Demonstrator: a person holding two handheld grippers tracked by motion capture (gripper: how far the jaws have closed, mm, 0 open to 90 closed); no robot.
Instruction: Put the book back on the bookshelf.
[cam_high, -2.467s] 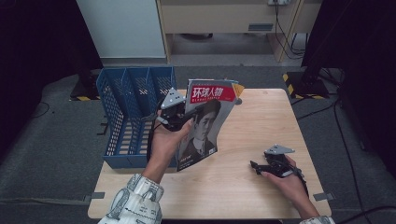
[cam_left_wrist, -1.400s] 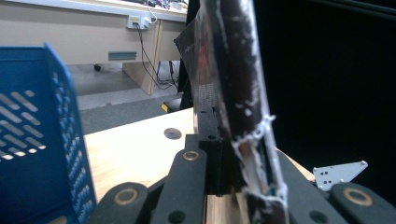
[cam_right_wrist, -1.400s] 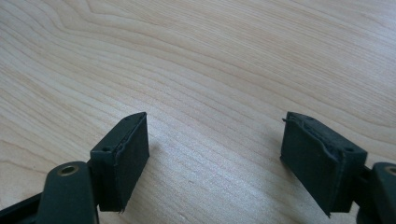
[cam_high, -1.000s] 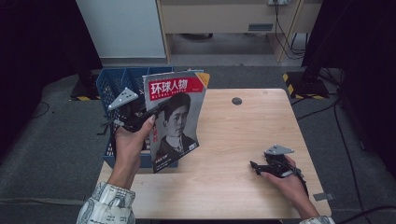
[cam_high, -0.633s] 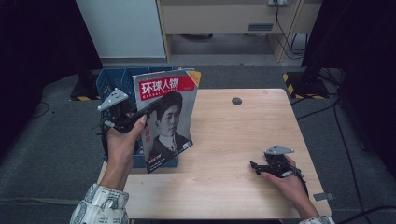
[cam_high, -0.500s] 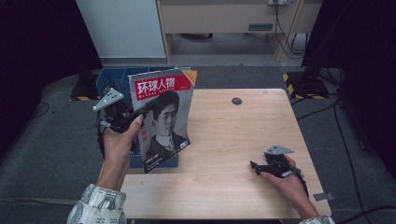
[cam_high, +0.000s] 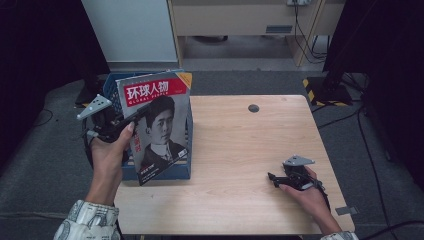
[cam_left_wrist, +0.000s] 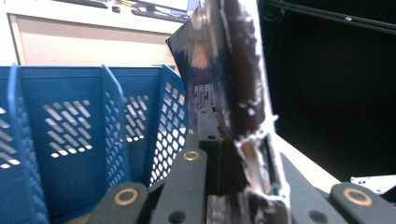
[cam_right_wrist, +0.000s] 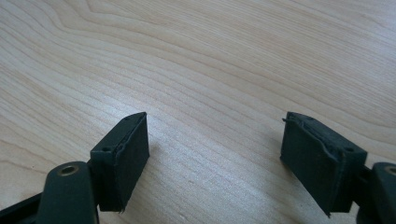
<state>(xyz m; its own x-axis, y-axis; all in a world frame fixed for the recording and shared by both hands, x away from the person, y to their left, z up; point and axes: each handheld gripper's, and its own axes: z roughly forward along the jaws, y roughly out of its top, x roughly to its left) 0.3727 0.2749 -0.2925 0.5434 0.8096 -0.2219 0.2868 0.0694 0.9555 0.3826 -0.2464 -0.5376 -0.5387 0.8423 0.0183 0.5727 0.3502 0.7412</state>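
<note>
1. The left hand (cam_high: 107, 150) is raised at the bench's left edge, forearm coming up from the bottom of the high view, thumb pressed on the magazine's cover.
2. The left gripper (cam_high: 125, 122) is clamped on the magazine (cam_high: 157, 125) at its left edge; in the left gripper view the glossy magazine (cam_left_wrist: 233, 84) stands edge-on between the black jaws.
3. The magazine is held upright with a slight tilt, cover facing the camera, over the blue file rack (cam_high: 182, 167) at the bench's left side. Its lower corner hangs in front of the rack's near wall.
4. In the left gripper view the file rack (cam_left_wrist: 93, 130) and its perforated dividers lie just left of the magazine.
5. The right hand (cam_high: 307, 192) rests on the bench (cam_high: 240, 150) near its right front corner, well apart from the magazine.
6. The right gripper (cam_high: 272, 177) points left with jaws spread and nothing between them; the right gripper view shows bare wood under the gripper (cam_right_wrist: 215, 154).
7. Compared with a second ago, the magazine and left hand have shifted further left, over the rack; the right hand has not moved.
</note>
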